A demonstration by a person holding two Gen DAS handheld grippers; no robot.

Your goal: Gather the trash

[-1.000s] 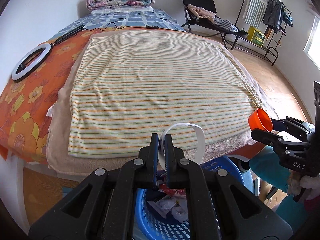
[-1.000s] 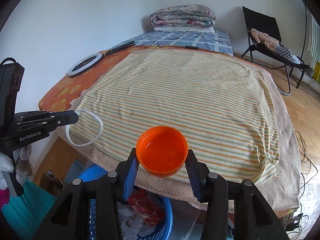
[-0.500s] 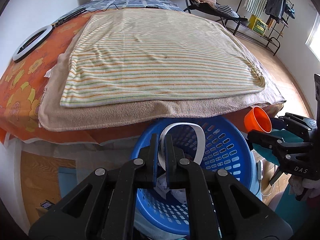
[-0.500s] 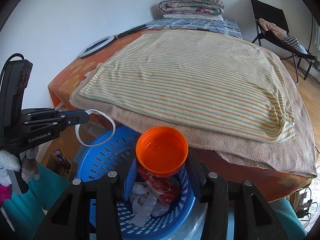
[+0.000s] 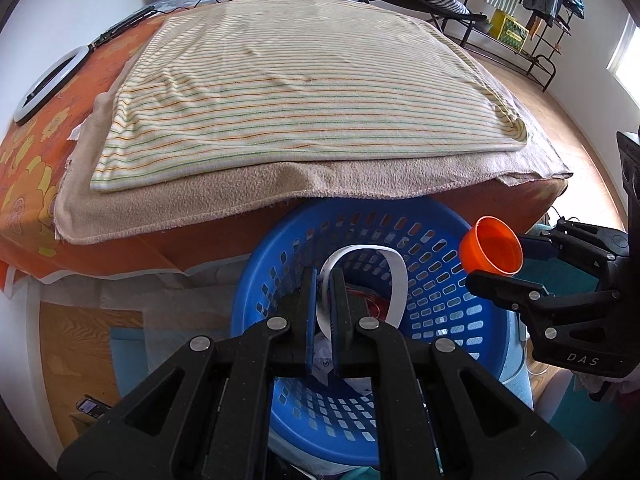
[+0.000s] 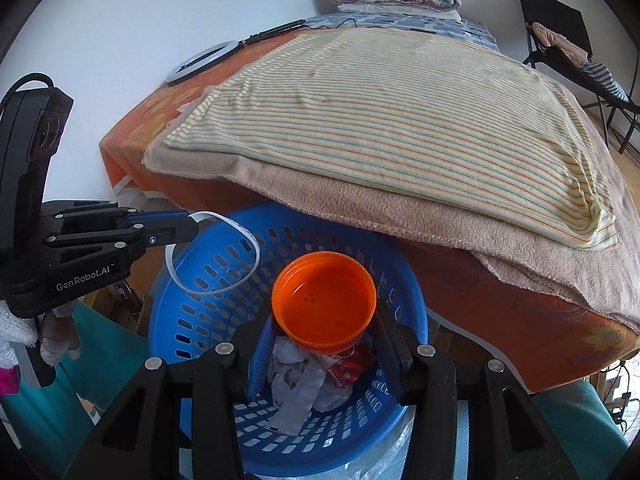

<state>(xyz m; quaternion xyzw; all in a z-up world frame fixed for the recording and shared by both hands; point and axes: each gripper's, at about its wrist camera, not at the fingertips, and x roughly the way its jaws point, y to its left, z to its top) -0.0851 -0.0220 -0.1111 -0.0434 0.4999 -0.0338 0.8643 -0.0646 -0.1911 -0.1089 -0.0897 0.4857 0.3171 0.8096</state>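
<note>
A blue perforated basket stands on the floor at the foot of the bed, with crumpled paper and a red wrapper inside. My left gripper is shut on a thin white plastic ring and holds it over the basket's opening. My right gripper is shut on an orange plastic cap, held open side up over the basket's near right side.
The bed with a striped blanket over a beige one overhangs the basket's far rim. A ring light lies on the orange sheet at left. A folding chair and a clothes rack stand at the far right.
Both grippers have come down from bed height and drawn back, so the basket has come into full view beneath them. The ring and cap stay gripped.
</note>
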